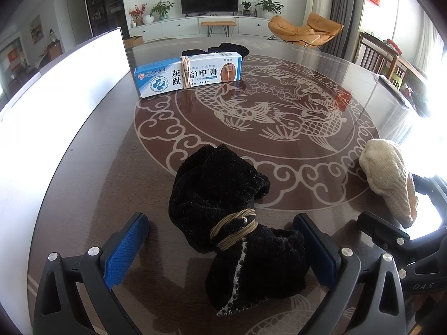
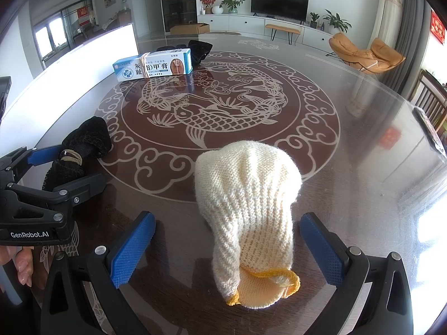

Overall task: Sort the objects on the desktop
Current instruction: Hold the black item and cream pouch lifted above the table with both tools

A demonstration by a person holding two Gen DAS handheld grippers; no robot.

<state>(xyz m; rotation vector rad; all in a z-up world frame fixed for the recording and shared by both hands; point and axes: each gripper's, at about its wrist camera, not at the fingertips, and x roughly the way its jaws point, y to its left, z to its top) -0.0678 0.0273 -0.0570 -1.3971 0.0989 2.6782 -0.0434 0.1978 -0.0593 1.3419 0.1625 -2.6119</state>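
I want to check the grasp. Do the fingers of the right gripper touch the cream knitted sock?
Apart. The right wrist view shows bare table between each blue finger of the right gripper and the cream knitted sock, which lies between them.

A dark brown round table with a glossy top and a pale fish-and-cloud inlay (image 1: 117, 150) fills the foreground. Beyond it, a black flat-screen television (image 1: 209, 0) stands on a long white low cabinet (image 1: 167, 26), flanked by green potted plants (image 1: 269, 5). An orange fabric lounge chair on a thin metal frame (image 1: 304, 29) stands to the right. A brown cardboard box (image 2: 190, 28) sits on the floor.
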